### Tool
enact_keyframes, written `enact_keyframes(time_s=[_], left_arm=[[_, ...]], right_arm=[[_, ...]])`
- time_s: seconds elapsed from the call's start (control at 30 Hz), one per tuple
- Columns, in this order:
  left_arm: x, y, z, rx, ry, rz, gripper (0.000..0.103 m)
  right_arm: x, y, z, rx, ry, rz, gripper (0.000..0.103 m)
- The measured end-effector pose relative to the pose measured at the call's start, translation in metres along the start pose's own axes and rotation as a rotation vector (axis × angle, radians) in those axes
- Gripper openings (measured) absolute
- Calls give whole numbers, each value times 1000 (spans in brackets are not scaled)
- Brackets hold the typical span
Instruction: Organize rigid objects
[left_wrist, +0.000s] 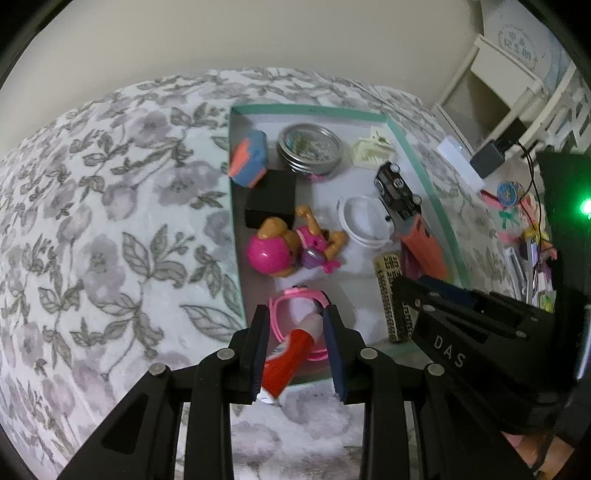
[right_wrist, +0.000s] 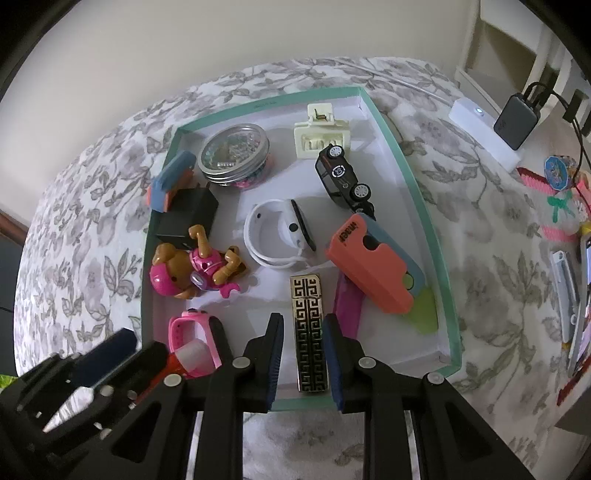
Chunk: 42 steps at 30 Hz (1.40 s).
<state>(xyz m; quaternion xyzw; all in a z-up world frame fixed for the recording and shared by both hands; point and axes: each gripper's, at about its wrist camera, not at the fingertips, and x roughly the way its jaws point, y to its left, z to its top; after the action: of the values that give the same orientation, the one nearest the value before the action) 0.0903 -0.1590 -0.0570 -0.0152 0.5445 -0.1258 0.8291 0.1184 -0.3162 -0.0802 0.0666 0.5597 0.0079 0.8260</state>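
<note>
On a floral bedspread (left_wrist: 110, 229), a teal-rimmed tray (right_wrist: 424, 206) is being filled: a red tube (left_wrist: 286, 363) pinched by the left gripper (left_wrist: 297, 354), a patterned black-and-gold case (right_wrist: 310, 339) clamped by the right gripper (right_wrist: 304, 360). Either could be snagged on the pink watch (right_wrist: 192, 332).

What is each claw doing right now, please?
Left claw: shut on the red tube, above the pink watch.
Right claw: shut on the black-and-gold patterned case, at the tray's near edge.
</note>
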Motion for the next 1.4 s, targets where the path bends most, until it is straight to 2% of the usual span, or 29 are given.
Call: enact_keyframes(time_s=[0.07, 0.17, 0.27, 0.33, 0.37, 0.4, 0.47, 0.53, 0.63, 0.73, 0.93, 1.0, 1.17, 1.4], left_arm=[[-3, 4, 1, -13, -11, 12, 32], [-4, 15, 4, -53, -16, 34, 44], [-4, 26, 5, -96, -13, 61, 51], [-3, 32, 6, -118, -7, 100, 62], [-2, 34, 6, -127, -4, 119, 71], [0, 36, 5, -137, 3, 144, 75], [3, 41, 4, -148, 10, 155, 75], [5, 45, 4, -166, 15, 158, 76], [7, 48, 3, -179, 13, 175, 82], [8, 52, 3, -193, 13, 188, 83], [10, 58, 1, -219, 16, 206, 85], [10, 61, 1, -230, 14, 211, 97], [10, 68, 1, -253, 6, 229, 97], [10, 75, 1, -281, -6, 222, 98]], right_arm=[[0, 1, 0, -4, 0, -4, 25], [0, 2, -1, -11, 1, -13, 25], [1, 4, 0, -19, 0, -21, 30], [1, 5, 0, -27, -4, -32, 44], [1, 6, 0, -31, -6, -37, 48], [1, 6, 0, -34, -8, -39, 51], [1, 7, 0, -40, -12, -40, 54], [0, 7, 1, -44, -16, -44, 62], [0, 9, 1, -56, -20, -46, 64], [1, 10, 1, -67, -27, -53, 72], [-1, 13, 1, -87, -51, -56, 81], [-2, 14, 1, -97, -61, -60, 86], [-2, 17, 1, -121, -80, -85, 102], [-2, 16, 2, -130, -89, -108, 103]])
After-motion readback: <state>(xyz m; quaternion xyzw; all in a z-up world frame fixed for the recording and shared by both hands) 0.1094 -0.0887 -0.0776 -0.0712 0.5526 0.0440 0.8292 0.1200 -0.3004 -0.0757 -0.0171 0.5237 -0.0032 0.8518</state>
